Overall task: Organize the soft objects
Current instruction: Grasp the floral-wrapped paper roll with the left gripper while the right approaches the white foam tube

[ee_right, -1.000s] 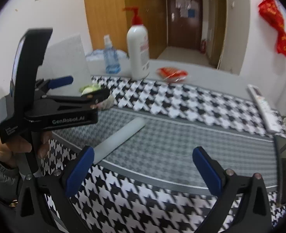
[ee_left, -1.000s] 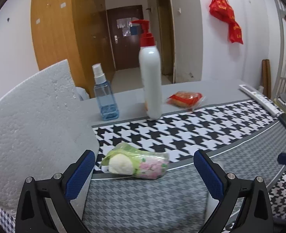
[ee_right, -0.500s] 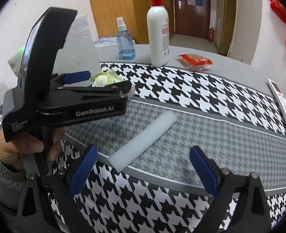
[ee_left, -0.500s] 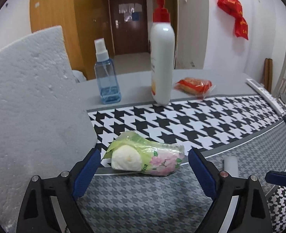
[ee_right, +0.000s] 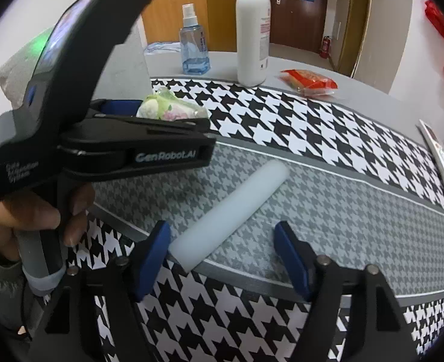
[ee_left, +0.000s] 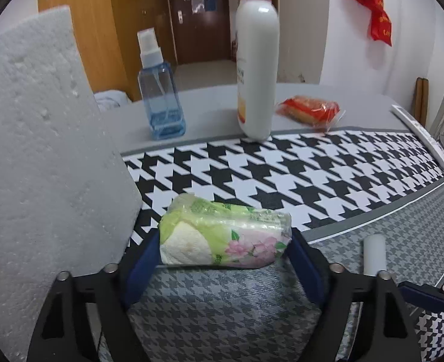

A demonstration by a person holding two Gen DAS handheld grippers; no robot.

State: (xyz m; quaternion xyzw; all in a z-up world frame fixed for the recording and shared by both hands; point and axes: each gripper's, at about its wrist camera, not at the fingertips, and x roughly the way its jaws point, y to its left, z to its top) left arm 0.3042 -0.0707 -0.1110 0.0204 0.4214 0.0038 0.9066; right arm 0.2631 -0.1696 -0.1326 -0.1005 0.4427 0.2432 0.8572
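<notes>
While closing, left hand-held gripper (ee_left: 223, 259) straddles tissue pack (ee_left: 225, 236) | right hand-held gripper (ee_right: 222, 256) straddles foam stick (ee_right: 231, 214).

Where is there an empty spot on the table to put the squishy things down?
The checkered cloth is bare between the lotion bottle and the white foam stick, and the grey stripe right of the stick is free too. It is crowded at the left, where the foam board, tissue pack and spray bottle sit close together.

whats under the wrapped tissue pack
The tissue pack lies on the patterned table mat, across the seam between its black-and-white and grey houndstooth parts. Nothing else shows beneath; the spot directly under it is covered.
</notes>
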